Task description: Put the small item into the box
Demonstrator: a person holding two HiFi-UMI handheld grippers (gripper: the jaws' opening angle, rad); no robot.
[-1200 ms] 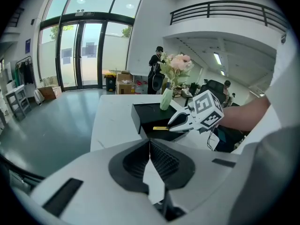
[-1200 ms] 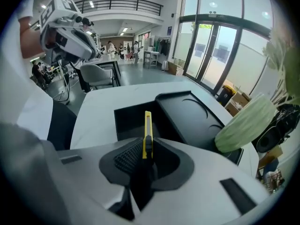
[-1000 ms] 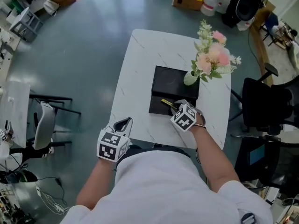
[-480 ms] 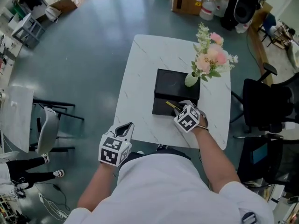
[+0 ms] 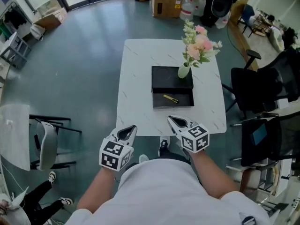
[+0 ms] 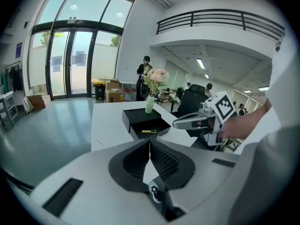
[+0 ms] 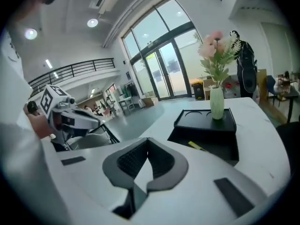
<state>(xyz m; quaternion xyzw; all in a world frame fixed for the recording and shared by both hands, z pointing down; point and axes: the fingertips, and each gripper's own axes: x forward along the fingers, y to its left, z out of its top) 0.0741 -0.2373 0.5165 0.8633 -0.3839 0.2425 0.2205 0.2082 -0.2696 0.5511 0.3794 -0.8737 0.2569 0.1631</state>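
The fingers of the right gripper are pressed tight together, and nothing is between them. The fingers of the left gripper are together too, and they hold nothing. Both grippers hang close to the person's body, at the 6 o'clock edge of the tabletop, well apart from the box. I think they are kept there because the job looks done and no hand is needed at the box.

The small item is yellow and thin. It lies inside the open near part of the black box, at 12 o'clock from the grippers. No gripper touches it. The far part of the box is covered. A vase with pink flowers stands on that cover, toward 1 o'clock.

The tabletop is white with thin grey lines. It stands on a smooth grey-green floor. Black chairs wait at 3 o'clock, and a white chair sits at 8 o'clock. A cardboard box rests on the floor at 12 o'clock, past the tabletop. The left gripper view shows tall glass doors and a big, bright room.
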